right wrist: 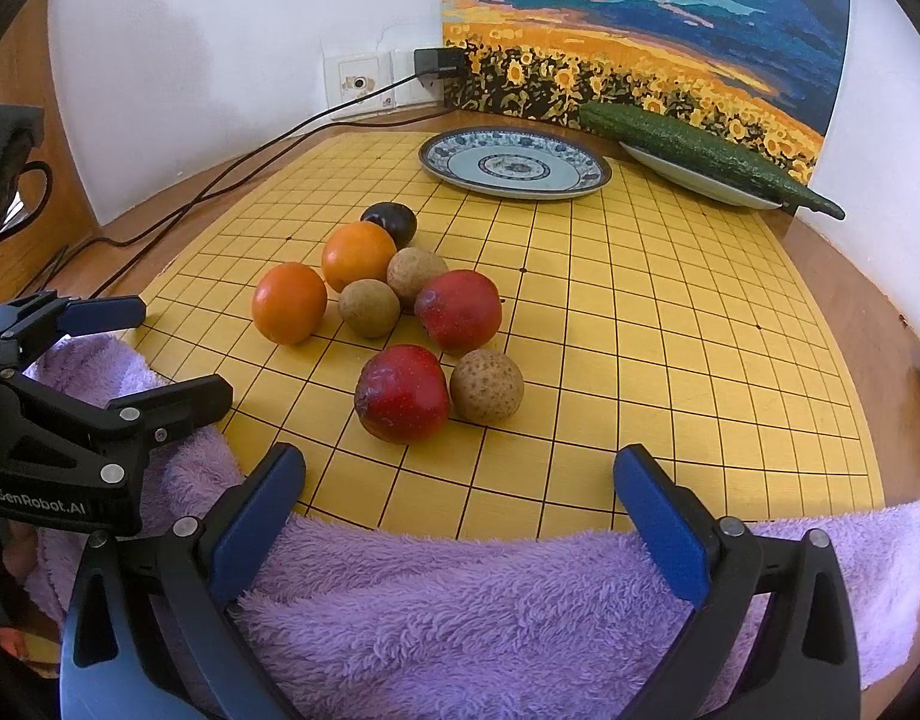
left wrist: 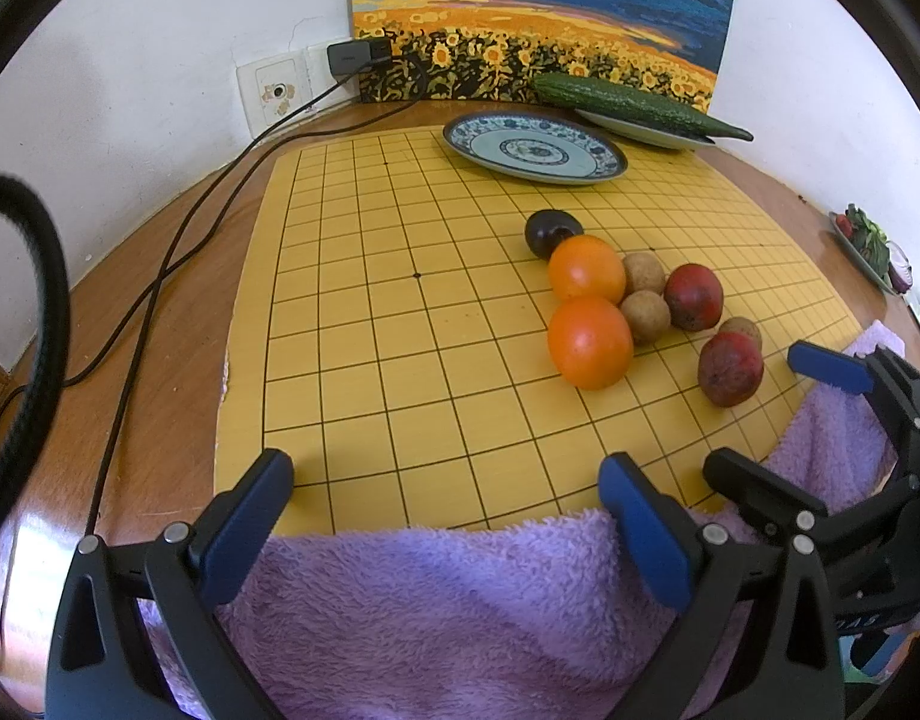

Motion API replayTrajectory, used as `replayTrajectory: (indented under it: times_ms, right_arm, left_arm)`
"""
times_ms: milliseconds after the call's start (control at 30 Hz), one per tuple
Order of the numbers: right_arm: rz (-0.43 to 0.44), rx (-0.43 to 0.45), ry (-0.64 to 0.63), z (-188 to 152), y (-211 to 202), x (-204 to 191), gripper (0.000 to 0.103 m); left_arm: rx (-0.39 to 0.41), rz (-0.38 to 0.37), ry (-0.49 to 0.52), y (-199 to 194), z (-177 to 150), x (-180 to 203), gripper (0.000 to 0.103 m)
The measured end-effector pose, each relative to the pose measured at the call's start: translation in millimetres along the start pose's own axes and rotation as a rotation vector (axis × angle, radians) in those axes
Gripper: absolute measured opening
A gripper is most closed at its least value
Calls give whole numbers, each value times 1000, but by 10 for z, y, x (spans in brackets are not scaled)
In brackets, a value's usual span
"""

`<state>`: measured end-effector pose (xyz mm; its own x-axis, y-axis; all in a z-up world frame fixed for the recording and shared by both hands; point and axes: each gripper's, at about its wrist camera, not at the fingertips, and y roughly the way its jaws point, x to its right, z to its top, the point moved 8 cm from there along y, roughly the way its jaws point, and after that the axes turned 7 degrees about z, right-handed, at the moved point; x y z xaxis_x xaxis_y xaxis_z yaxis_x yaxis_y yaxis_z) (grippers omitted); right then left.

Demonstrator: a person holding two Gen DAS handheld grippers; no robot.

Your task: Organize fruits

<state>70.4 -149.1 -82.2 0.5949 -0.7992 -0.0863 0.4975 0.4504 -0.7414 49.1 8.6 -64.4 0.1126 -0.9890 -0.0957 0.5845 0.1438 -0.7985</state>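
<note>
A cluster of fruit lies on a yellow grid board (left wrist: 400,324) (right wrist: 670,360): two orange fruits (left wrist: 589,342) (right wrist: 289,302), two red fruits (left wrist: 730,369) (right wrist: 401,393), three small brown fruits (left wrist: 645,316) (right wrist: 487,386) and a dark plum (left wrist: 547,233) (right wrist: 391,222). An empty blue-patterned plate (left wrist: 535,147) (right wrist: 514,163) sits at the board's far edge. My left gripper (left wrist: 448,480) (right wrist: 184,354) is open and empty at the near edge, left of the fruit. My right gripper (right wrist: 460,474) (left wrist: 772,414) is open and empty, just short of the nearest red fruit.
A cucumber (left wrist: 634,103) (right wrist: 700,150) lies on a white plate (right wrist: 688,180) at the back right, against a sunflower painting (left wrist: 538,18). A purple towel (left wrist: 430,612) (right wrist: 490,618) lies under the board's near edge. Black cables (left wrist: 178,252) run along the wooden table at left.
</note>
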Motion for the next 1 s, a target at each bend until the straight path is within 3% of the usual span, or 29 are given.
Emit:
replayTrajectory:
  times_ms: [200,267,467,767,900,1000]
  right_arm:
    - [38,-73,-38,46,45,-3,100]
    - [59,-62,-72,44,6,-41,90]
    - [30,-2,-239,43,-181,-130,85]
    - [208,16,-191,221,-226,147,54]
    - [292,-3,-233,262,-157,157,52]
    - [326,0,-258,308,-128,172,52]
  left_arm:
    - [0,0,0,-1,0,1,103]
    - [0,1,0,-1,0,3,103]
    - [0,7,-1,-11,-5,-11,103]
    - [-1,1,5,-17,-8,-13,103]
    - [-34,-8,25,-23,-3,-5,102]
    - [-84,-15,17,-41,15,-24,95]
